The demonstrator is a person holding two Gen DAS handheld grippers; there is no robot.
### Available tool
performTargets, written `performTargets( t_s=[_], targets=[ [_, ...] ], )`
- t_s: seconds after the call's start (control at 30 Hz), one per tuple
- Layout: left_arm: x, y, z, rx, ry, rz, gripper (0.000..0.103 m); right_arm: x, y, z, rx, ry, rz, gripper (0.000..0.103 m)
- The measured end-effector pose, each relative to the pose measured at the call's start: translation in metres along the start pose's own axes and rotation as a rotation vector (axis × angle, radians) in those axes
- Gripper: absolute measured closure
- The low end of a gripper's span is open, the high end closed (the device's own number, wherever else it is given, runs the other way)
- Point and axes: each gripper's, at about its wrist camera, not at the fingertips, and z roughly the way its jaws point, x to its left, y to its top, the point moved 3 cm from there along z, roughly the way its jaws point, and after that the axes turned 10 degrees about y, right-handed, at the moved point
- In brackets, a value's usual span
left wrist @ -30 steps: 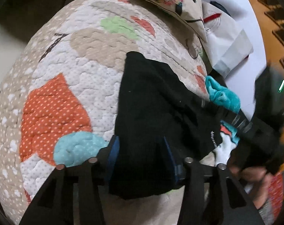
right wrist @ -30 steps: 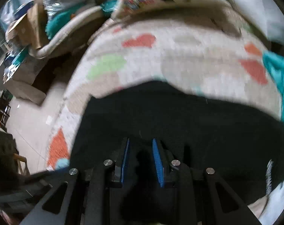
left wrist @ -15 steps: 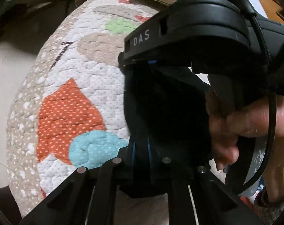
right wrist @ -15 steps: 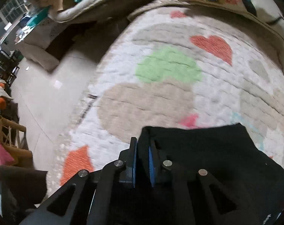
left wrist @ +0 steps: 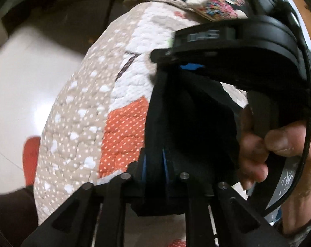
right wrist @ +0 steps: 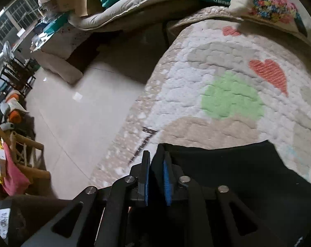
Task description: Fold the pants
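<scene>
The black pants (left wrist: pixel 196 123) lie on a quilted bedspread (left wrist: pixel 83 113) with coloured patches. My left gripper (left wrist: pixel 154 162) pinches a fold of their near edge between its blue pads, and its jaws are opening slightly. Just beyond it, a person's hand (left wrist: pixel 268 144) holds the right gripper's black body (left wrist: pixel 237 41) over the same fabric. In the right wrist view the right gripper (right wrist: pixel 156 170) holds the left edge of the pants (right wrist: pixel 227 175), with cloth between its pads while its jaws are opening slightly. That edge sits near the left border of the quilt (right wrist: pixel 227 61).
A patterned pillow (right wrist: pixel 274 2) lies at the far end of the bed. Pale tiled floor (right wrist: pixel 73 113) runs along the left of the bed. Beyond it are a beige cushion (right wrist: pixel 139 6), boxes and wooden chairs (right wrist: pixel 21 154) piled with clothes.
Both grippers closed on the pants' edge and carried it left across the quilt toward the bed's side. The right gripper and its hand moved into the left wrist view.
</scene>
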Motion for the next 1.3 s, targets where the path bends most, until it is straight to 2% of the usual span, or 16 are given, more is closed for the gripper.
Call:
performTargets(
  t_s=[0.07,0.17,0.23,0.37,0.47,0.6,0.67,0.73,0.77,0.8,1.03,1.07,1.17,1.2,1.3],
  targets=[
    [0.008,0.001,-0.002,0.012,-0.024,-0.026,0.086,-0.009,0.001,-0.011,-0.018,0.009,0.019,0.079],
    [0.018,0.002,-0.009,0.011,-0.06,-0.066,0.083,-0.038,0.0,-0.057,-0.125,-0.029,0.067,0.062],
    [0.029,-0.001,-0.015,0.009,-0.097,-0.102,0.08,-0.062,-0.01,-0.089,-0.181,-0.077,0.109,0.06],
    [0.031,0.001,-0.022,-0.026,-0.103,-0.141,0.077,-0.094,-0.054,-0.13,-0.213,-0.064,0.189,0.059],
    [0.024,-0.007,-0.02,-0.029,-0.108,-0.158,0.075,-0.098,-0.095,-0.127,-0.204,0.032,0.272,0.056],
    [0.014,-0.007,-0.019,-0.036,-0.101,-0.152,0.075,-0.098,-0.123,-0.096,-0.181,0.155,0.374,0.055],
    [0.01,-0.005,-0.019,-0.051,-0.088,-0.142,0.075,-0.093,-0.132,-0.074,-0.153,0.186,0.412,0.055],
    [0.007,-0.003,-0.021,-0.069,-0.08,-0.137,0.075,-0.086,-0.132,-0.068,-0.16,0.172,0.404,0.058],
    [0.007,-0.002,-0.022,-0.079,-0.072,-0.135,0.075,-0.081,-0.129,-0.068,-0.16,0.184,0.387,0.082],
    [0.008,-0.001,-0.023,-0.082,-0.07,-0.135,0.075,-0.08,-0.128,-0.072,-0.168,0.201,0.394,0.086],
    [0.0,-0.001,-0.022,-0.073,-0.09,-0.116,0.073,-0.095,-0.139,-0.089,-0.221,0.071,0.419,0.087],
    [-0.001,-0.001,-0.022,-0.073,-0.089,-0.11,0.072,-0.1,-0.142,-0.09,-0.222,0.06,0.43,0.084],
    [0.0,-0.001,-0.021,-0.076,-0.077,-0.112,0.069,-0.112,-0.15,-0.098,-0.262,-0.015,0.462,0.053],
    [0.0,-0.001,-0.02,-0.076,-0.074,-0.113,0.069,-0.114,-0.152,-0.105,-0.289,-0.059,0.464,0.048],
    [-0.002,-0.003,-0.019,-0.073,-0.063,-0.101,0.069,-0.109,-0.154,-0.128,-0.37,-0.175,0.422,0.047]
  ],
)
